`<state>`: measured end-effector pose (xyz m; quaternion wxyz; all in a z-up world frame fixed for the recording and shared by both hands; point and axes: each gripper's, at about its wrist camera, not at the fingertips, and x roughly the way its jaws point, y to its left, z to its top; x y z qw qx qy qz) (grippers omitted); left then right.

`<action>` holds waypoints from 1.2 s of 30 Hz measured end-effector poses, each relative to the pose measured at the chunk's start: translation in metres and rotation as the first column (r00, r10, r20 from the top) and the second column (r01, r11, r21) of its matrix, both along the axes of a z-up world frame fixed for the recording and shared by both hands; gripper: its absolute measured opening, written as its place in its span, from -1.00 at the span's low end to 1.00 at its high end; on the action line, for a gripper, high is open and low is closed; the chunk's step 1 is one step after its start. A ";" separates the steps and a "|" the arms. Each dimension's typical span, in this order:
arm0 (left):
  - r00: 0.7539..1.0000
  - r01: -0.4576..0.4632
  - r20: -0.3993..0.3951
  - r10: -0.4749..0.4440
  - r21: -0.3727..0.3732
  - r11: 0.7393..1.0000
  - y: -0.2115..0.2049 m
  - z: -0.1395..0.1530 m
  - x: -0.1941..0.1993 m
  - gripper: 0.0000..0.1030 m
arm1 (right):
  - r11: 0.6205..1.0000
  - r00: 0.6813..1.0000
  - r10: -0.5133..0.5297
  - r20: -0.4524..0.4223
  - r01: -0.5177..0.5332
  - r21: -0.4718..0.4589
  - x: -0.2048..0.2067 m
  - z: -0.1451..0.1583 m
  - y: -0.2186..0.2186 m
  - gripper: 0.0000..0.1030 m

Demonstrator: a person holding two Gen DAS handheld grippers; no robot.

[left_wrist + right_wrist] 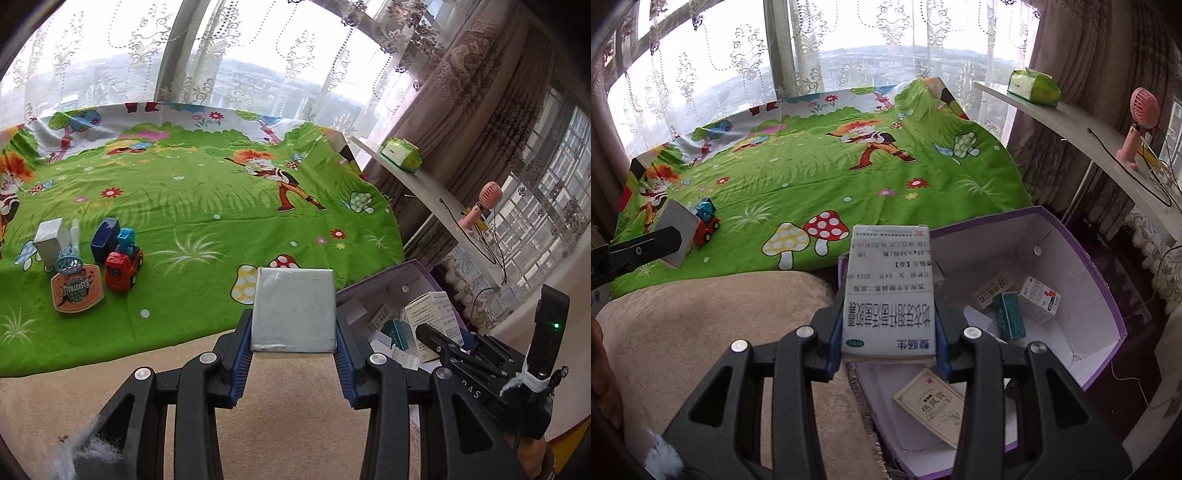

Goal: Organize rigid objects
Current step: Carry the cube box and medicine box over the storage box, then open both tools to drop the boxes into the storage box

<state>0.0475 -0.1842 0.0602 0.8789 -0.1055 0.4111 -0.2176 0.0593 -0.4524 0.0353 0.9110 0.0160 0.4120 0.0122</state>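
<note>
Holding a grey box (pixel 293 308) clamped in the left gripper (pixel 293 354) above the green cloth's (pixel 207 206) near edge, the person grips a medicine box (pixel 890 291) in the right gripper (pixel 888 350) over the purple bin's (pixel 1082 258) left rim, probably sorting boxes from toys.

Toy truck (pixel 123 266) is sitting on the cartoon sheet (pixel 207 206), left of the cardboard box (pixel 1082 258) holding medicine cartons (pixel 1008 314).

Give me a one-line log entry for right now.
left gripper: shut on silver box | right gripper: shut on medicine box, over purple bin | toys remaining on mat
</note>
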 end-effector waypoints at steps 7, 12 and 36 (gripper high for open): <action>0.990 0.142 -0.011 -0.142 0.003 0.990 -0.048 0.000 -0.003 -0.20 | 0.995 0.995 -0.103 -0.005 0.103 -0.013 -0.003 -0.001 -0.043 -0.15; 0.976 0.216 -0.011 -0.216 0.001 0.976 -0.074 0.000 -0.004 -0.20 | 0.989 0.989 -0.150 0.017 0.150 -0.007 -0.007 0.003 -0.064 -0.15; 0.974 0.145 0.163 -0.157 0.088 0.986 -0.090 0.027 -0.014 0.53 | 0.969 0.966 -0.217 0.143 0.230 -0.085 -0.009 0.036 -0.062 0.83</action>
